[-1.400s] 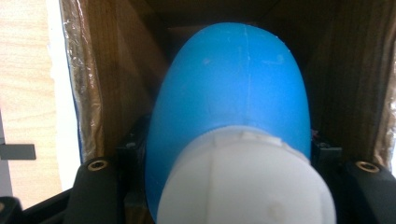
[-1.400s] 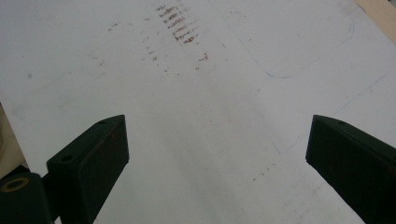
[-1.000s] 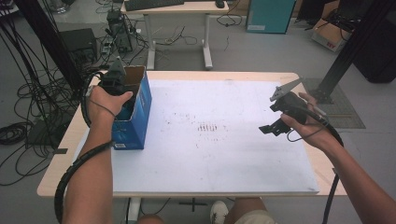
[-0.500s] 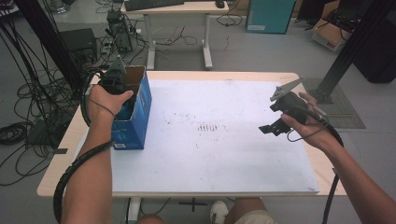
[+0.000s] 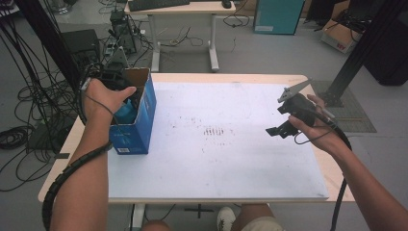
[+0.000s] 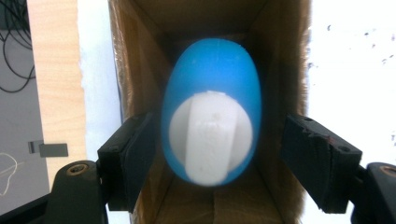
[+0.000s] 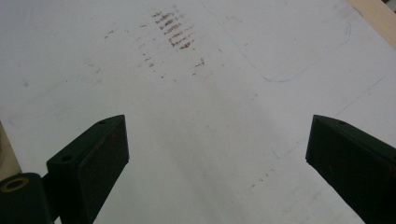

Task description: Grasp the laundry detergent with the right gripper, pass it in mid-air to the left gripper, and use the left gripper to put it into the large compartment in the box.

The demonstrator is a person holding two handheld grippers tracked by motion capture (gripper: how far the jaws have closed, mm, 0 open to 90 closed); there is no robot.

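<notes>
Releasing step in hand: left gripper (image 6: 219,154) above the open blue carton (image 5: 139,120), fingers (image 6: 128,158) just opening, now part-spread and clear of the blue egg-shaped object (image 6: 212,121) (white cap up) standing inside between them. Next, probably: lifting straight out without brushing it. Right gripper (image 5: 284,126) idle over the white surface (image 5: 231,159), fingers wide, empty.
</notes>
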